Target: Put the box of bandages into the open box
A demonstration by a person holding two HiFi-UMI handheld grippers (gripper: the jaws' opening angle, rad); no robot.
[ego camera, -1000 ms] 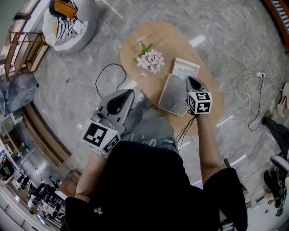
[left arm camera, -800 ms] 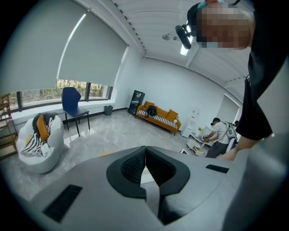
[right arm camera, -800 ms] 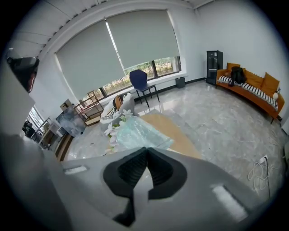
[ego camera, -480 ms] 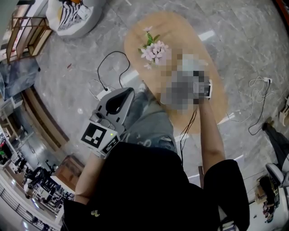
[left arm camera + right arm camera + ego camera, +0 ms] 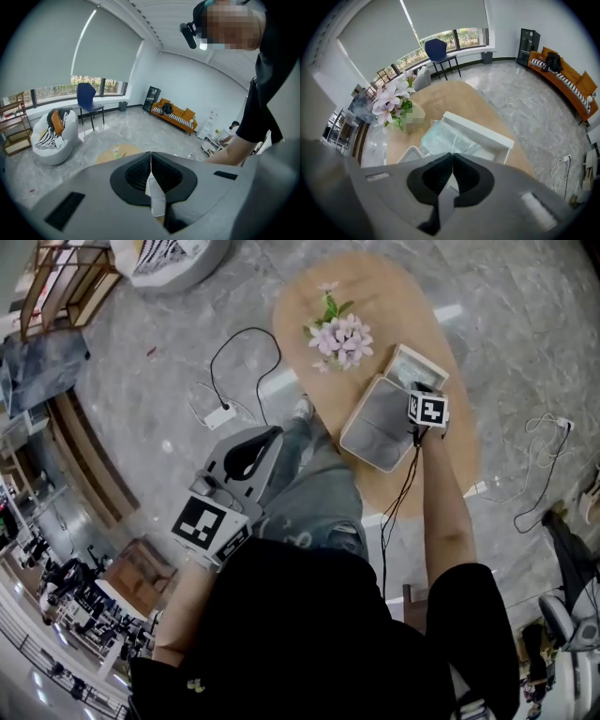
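Note:
On the oval wooden table (image 5: 394, 296) lies a white open box (image 5: 413, 365), its lid (image 5: 375, 423) folded flat toward me. A pale teal packet under clear film (image 5: 450, 136) lies inside the open box (image 5: 487, 133); whether it is the bandage box I cannot tell. My right gripper (image 5: 417, 390) hovers over the box at its hinge, its jaws shut and empty (image 5: 452, 157). My left gripper (image 5: 272, 432) stays off the table above my knee, also shut with nothing in it (image 5: 151, 157).
A vase of pink flowers (image 5: 342, 334) stands on the table left of the box, also in the right gripper view (image 5: 391, 105). Cables and a power strip (image 5: 223, 415) lie on the marble floor. A white beanbag (image 5: 178, 259) sits far left.
My right gripper has moved forward from beside the lid to over the box. The left gripper has stayed put. The head view has shifted.

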